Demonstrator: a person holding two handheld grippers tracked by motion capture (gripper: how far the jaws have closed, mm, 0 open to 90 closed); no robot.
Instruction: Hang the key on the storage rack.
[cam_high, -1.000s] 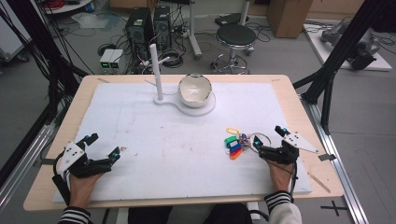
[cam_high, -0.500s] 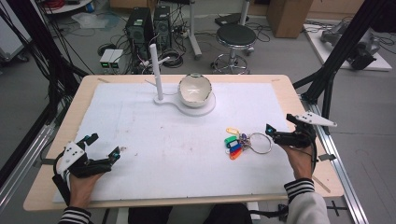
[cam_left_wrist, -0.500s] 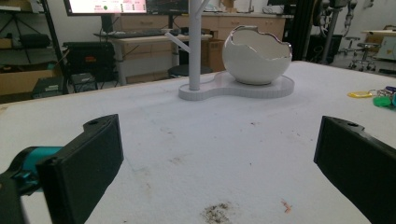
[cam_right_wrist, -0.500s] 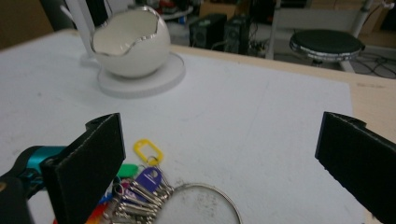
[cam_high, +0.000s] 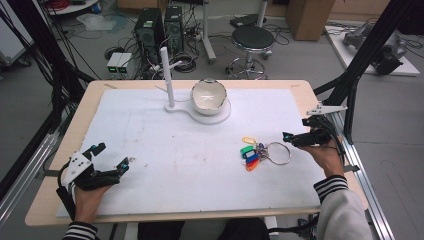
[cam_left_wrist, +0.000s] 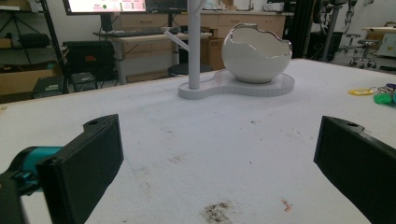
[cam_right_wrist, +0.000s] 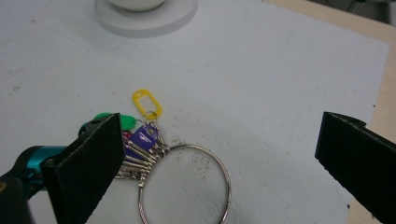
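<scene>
A metal key ring (cam_high: 287, 152) with several coloured tags (cam_high: 251, 155) lies on the white mat, right of centre. My right gripper (cam_high: 296, 129) hovers just right of it, open, its jaws pointing left toward the ring. In the right gripper view the ring (cam_right_wrist: 228, 186) and its yellow tag (cam_right_wrist: 146, 103) and purple tag (cam_right_wrist: 142, 137) lie below and between the wide-apart jaws of the right gripper (cam_right_wrist: 224, 133). My left gripper (cam_high: 112, 155) rests open and empty at the near left corner. The left gripper (cam_left_wrist: 218, 128) faces the white bowl (cam_left_wrist: 256, 51).
A white eggshell-shaped bowl (cam_high: 208, 96) sits on a white base (cam_high: 220, 117) with an upright post (cam_high: 166, 77) at the far middle of the mat. The table's wooden edge (cam_high: 330, 165) runs just right of my right hand.
My right gripper has moved from beside the ring out toward the right edge and farther from me, turning to point left. The left gripper and the keys have not moved.
</scene>
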